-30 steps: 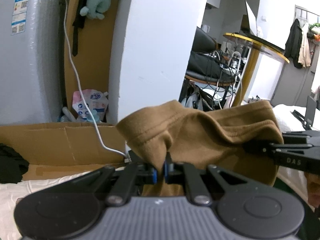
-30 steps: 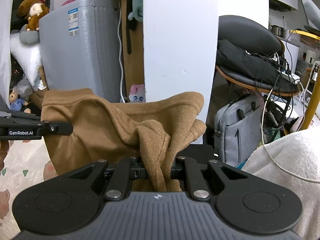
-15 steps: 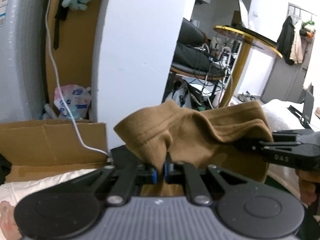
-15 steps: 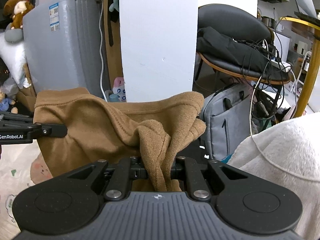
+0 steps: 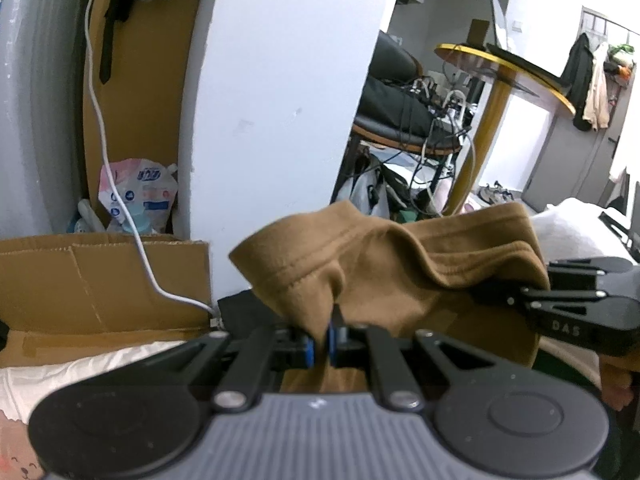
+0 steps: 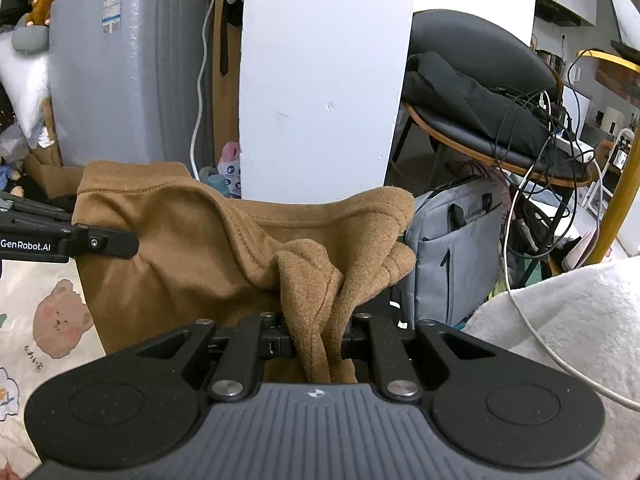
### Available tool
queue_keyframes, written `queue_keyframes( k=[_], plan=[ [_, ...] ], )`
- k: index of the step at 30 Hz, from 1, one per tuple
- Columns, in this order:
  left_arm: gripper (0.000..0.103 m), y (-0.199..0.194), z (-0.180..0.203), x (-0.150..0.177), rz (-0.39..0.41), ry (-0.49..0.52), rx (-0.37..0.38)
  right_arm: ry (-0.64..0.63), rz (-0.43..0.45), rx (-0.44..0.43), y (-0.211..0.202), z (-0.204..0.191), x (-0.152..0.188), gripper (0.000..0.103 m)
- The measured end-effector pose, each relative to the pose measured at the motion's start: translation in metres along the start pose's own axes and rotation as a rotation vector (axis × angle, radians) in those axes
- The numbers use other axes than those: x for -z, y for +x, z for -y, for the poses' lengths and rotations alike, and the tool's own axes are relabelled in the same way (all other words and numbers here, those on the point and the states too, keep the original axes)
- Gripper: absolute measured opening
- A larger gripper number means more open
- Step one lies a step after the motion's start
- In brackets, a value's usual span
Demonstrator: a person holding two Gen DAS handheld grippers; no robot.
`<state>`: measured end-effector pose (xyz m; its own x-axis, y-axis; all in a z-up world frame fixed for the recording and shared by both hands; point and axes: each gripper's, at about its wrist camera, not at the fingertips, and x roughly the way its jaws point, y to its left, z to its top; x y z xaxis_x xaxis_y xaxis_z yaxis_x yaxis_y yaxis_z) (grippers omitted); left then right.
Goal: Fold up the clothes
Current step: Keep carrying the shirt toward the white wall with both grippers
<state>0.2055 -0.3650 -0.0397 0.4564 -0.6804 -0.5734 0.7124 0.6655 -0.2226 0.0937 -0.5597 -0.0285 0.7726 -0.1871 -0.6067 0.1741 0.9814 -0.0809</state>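
Observation:
A brown fleece garment [image 5: 400, 272] hangs stretched between my two grippers above the bed. My left gripper [image 5: 323, 340] is shut on one bunched corner of its hem, the blue pads pinching the cloth. My right gripper [image 6: 318, 342] is shut on a thick bunch of the other corner of the brown garment [image 6: 192, 248]. In the left wrist view the right gripper [image 5: 508, 298] comes in from the right edge, gripping the cloth. The left gripper [image 6: 132, 244] enters the right wrist view from the left edge. The garment's lower part is hidden behind the gripper bodies.
A white pillar [image 5: 280, 100] stands straight ahead, with a cardboard box [image 5: 100, 280] and a white cable [image 5: 120, 200] to its left. A bear-print sheet [image 6: 44, 320] covers the bed; a white blanket [image 6: 560, 320] lies right. A grey bag [image 6: 452, 256] and a cluttered chair [image 6: 480, 120] stand beyond.
Both grippers have sunk and moved forward together, still holding the garment; the pillar and clutter behind have drawn nearer and shifted in view. The grips look the same.

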Motion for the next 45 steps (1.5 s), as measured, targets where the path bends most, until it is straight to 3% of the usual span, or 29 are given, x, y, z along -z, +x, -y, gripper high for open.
queue_keyframes(
  k=[17, 23, 27, 45],
  plan=[
    [0.007, 0.065, -0.013, -0.006, -0.041, 0.077, -0.008, 0.003, -0.049, 0.012, 0.066, 0.015, 0.005, 0.015],
    [0.007, 0.084, -0.022, -0.008, -0.018, 0.035, 0.005, 0.001, -0.056, 0.018, 0.080, 0.024, 0.004, 0.015],
    [0.007, 0.092, -0.021, -0.003, 0.005, 0.078, 0.012, 0.013, -0.058, 0.034, 0.085, 0.026, 0.007, 0.015],
    [0.007, 0.132, -0.042, -0.006, 0.010, -0.039, 0.044, 0.027, -0.065, 0.111, 0.115, 0.026, 0.009, 0.015]
  ],
)
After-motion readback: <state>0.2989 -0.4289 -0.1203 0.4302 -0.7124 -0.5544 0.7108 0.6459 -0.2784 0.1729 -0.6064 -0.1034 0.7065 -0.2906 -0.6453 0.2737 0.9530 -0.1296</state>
